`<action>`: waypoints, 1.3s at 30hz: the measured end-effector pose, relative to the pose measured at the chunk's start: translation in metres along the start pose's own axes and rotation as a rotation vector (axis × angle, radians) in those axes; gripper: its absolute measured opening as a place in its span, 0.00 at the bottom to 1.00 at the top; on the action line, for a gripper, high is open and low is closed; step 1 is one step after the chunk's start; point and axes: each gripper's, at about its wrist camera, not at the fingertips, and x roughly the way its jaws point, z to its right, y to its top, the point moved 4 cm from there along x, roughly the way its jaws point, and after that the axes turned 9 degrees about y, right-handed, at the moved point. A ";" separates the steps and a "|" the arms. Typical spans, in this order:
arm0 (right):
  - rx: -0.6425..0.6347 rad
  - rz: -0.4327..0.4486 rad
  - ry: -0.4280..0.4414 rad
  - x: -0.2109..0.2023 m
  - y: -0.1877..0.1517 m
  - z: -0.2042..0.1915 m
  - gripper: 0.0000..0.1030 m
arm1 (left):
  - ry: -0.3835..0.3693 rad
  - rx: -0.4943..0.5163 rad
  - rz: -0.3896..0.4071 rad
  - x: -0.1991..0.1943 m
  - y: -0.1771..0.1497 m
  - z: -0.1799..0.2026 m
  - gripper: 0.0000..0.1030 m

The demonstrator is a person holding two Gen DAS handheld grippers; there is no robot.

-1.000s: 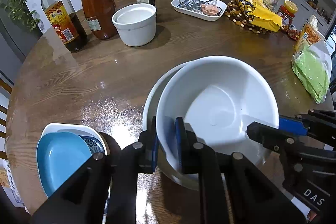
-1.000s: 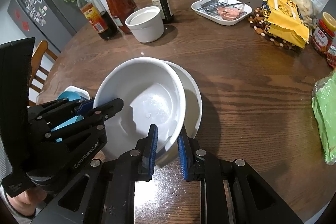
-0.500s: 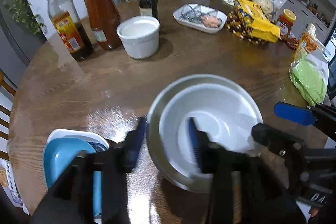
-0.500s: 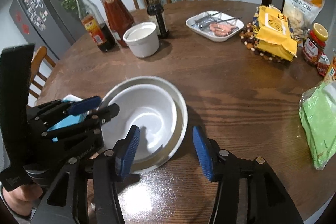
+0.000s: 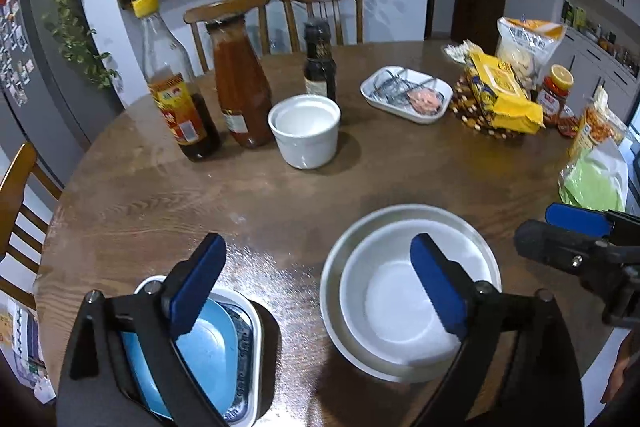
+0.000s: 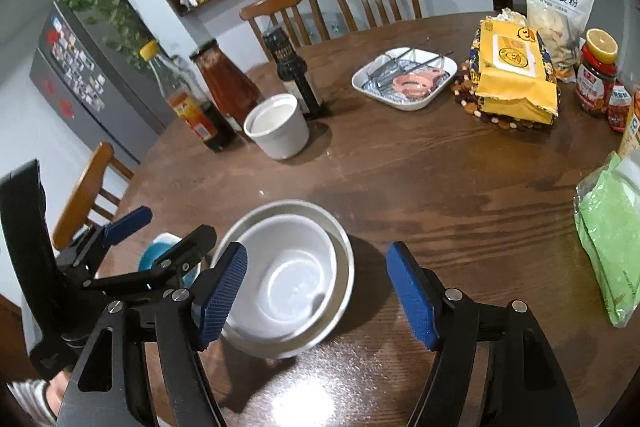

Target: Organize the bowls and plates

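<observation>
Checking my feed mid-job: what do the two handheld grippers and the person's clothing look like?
Both are black two-finger tools. The left gripper and the right gripper have angular black linkage arms with silver rivets and blue, finely ribbed pads on the fingertips. No cables show. A striped sleeve peeks in at the right wrist view's bottom-left corner.

A small white bowl [image 5: 404,311] sits nested in a wider white bowl [image 5: 332,291] on the round wooden worktop [image 5: 320,187]. Left of them lies a stack of square plates [image 5: 240,339] (blue one on top); behind stands a white ceramic pot [image 5: 305,131].
</observation>
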 end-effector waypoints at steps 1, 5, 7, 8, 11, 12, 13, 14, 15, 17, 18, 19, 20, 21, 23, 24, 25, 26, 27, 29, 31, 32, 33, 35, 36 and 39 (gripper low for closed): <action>0.002 0.006 0.003 -0.001 0.002 0.000 0.71 | 0.007 -0.005 0.006 -0.001 0.001 -0.001 0.91; 0.005 0.015 0.017 -0.003 0.006 -0.001 0.71 | 0.018 -0.014 0.021 -0.002 0.005 -0.005 0.91; 0.002 0.018 0.016 -0.004 0.008 -0.002 0.71 | 0.017 -0.023 0.025 -0.003 0.006 -0.007 0.91; -0.001 0.018 0.017 -0.004 0.009 -0.003 0.71 | 0.018 -0.025 0.026 -0.003 0.006 -0.007 0.91; -0.009 0.011 0.016 -0.002 0.013 -0.005 0.72 | 0.010 -0.033 0.009 0.001 0.007 -0.008 0.99; -0.015 0.005 0.014 -0.001 0.015 -0.005 0.72 | 0.003 -0.041 0.002 0.003 0.008 -0.010 0.99; -0.020 0.002 0.012 0.000 0.016 -0.006 0.72 | -0.005 -0.048 -0.007 0.005 0.009 -0.011 0.99; -0.026 -0.003 0.006 0.001 0.019 -0.007 0.72 | -0.010 -0.054 -0.017 0.007 0.009 -0.013 0.99; -0.031 -0.006 0.001 0.002 0.021 -0.008 0.72 | -0.011 -0.065 -0.033 0.010 0.011 -0.016 0.99; -0.033 -0.013 0.003 0.004 0.028 -0.010 0.72 | -0.017 -0.093 -0.057 0.016 0.014 -0.023 0.99; -0.030 -0.017 0.007 0.005 0.032 -0.010 0.72 | -0.019 -0.107 -0.066 0.018 0.016 -0.028 0.99; -0.027 -0.021 0.010 0.007 0.034 -0.011 0.72 | -0.020 -0.117 -0.070 0.019 0.017 -0.031 0.99; -0.028 -0.029 0.012 0.009 0.038 -0.011 0.72 | -0.022 -0.138 -0.083 0.022 0.022 -0.038 0.99; -0.029 -0.035 0.013 0.012 0.042 -0.011 0.72 | -0.024 -0.153 -0.092 0.024 0.025 -0.043 0.99; -0.029 -0.047 0.023 0.017 0.050 -0.013 0.72 | -0.033 -0.193 -0.113 0.028 0.032 -0.055 0.99; -0.029 -0.052 0.029 0.019 0.052 -0.013 0.72 | -0.037 -0.212 -0.122 0.030 0.037 -0.060 0.99; -0.025 -0.059 0.038 0.023 0.058 -0.013 0.72 | -0.045 -0.223 -0.129 0.032 0.040 -0.063 0.99; -0.022 -0.066 0.042 0.027 0.063 -0.013 0.72 | -0.052 -0.243 -0.144 0.035 0.047 -0.068 0.99; -0.022 -0.073 0.048 0.030 0.067 -0.015 0.72 | -0.051 -0.251 -0.149 0.038 0.052 -0.072 0.99; -0.020 -0.090 0.065 0.039 0.082 -0.018 0.72 | -0.051 -0.254 -0.155 0.043 0.065 -0.075 0.99; -0.024 -0.102 0.077 0.048 0.096 -0.022 0.72 | -0.044 -0.252 -0.156 0.049 0.075 -0.075 0.99; -0.024 -0.109 0.080 0.055 0.104 -0.022 0.72 | -0.041 -0.251 -0.168 0.056 0.081 -0.074 0.99; -0.019 -0.116 0.082 0.060 0.109 -0.022 0.72 | -0.040 -0.256 -0.178 0.061 0.085 -0.075 0.99; 0.008 -0.133 0.101 0.075 0.120 -0.019 0.72 | -0.051 -0.267 -0.205 0.076 0.090 -0.073 0.99; 0.024 -0.145 0.115 0.084 0.124 -0.017 0.72 | -0.049 -0.271 -0.217 0.084 0.092 -0.074 0.99; 0.061 -0.177 0.126 0.109 0.132 -0.012 0.72 | -0.032 -0.271 -0.252 0.108 0.094 -0.071 0.98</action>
